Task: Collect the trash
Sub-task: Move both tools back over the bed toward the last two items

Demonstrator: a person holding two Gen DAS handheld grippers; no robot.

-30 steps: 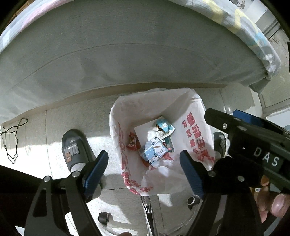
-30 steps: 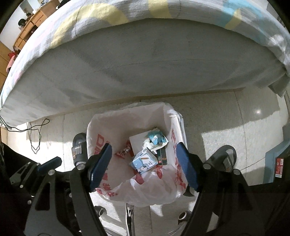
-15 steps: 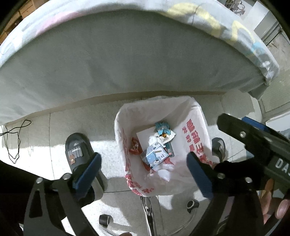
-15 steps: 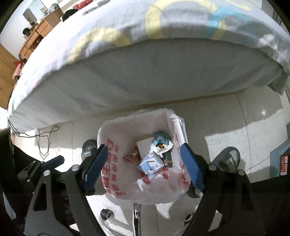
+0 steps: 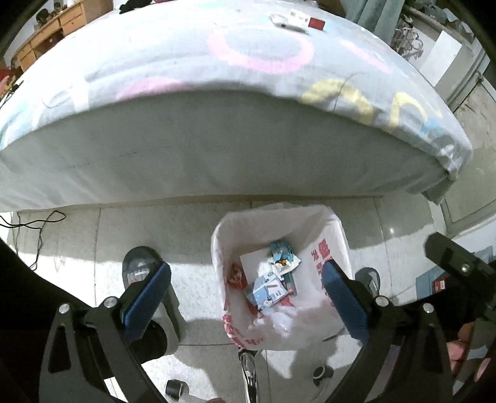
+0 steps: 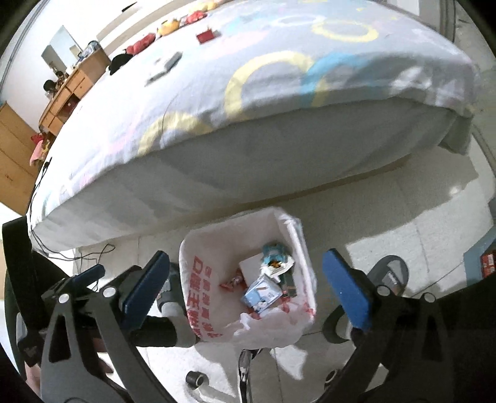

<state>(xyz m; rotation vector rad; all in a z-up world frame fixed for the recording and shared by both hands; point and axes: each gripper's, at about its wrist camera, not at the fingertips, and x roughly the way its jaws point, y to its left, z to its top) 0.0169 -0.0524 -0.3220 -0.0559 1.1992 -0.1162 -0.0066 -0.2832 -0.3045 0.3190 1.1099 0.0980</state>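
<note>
A bin lined with a white bag with red print [image 5: 322, 257] [image 6: 198, 272] stands on the floor by the bed. Inside lie a blue-white carton [image 5: 266, 291] [image 6: 262, 293], a red wrapper [image 5: 235, 274] [image 6: 231, 282] and other packets. My left gripper [image 5: 245, 297] is open and empty above the bin. My right gripper [image 6: 245, 291] is open and empty above it too. On the bed lie a red card [image 5: 316, 23] [image 6: 206, 35], a white packet [image 5: 286, 23] and flat dark items [image 6: 169, 65].
The bed [image 5: 217, 93] [image 6: 248, 102] with a ring-patterned sheet fills the upper view. Grey slippers [image 5: 139, 263] [image 6: 390, 276] are on the tiled floor on both sides of the bin. A black cable [image 5: 37, 223] lies at the left. Chair castors [image 5: 175, 387] show below.
Both grippers have risen and tilted up from the bin, so the bed top and the items on it have come into view. Both stay open and empty.
</note>
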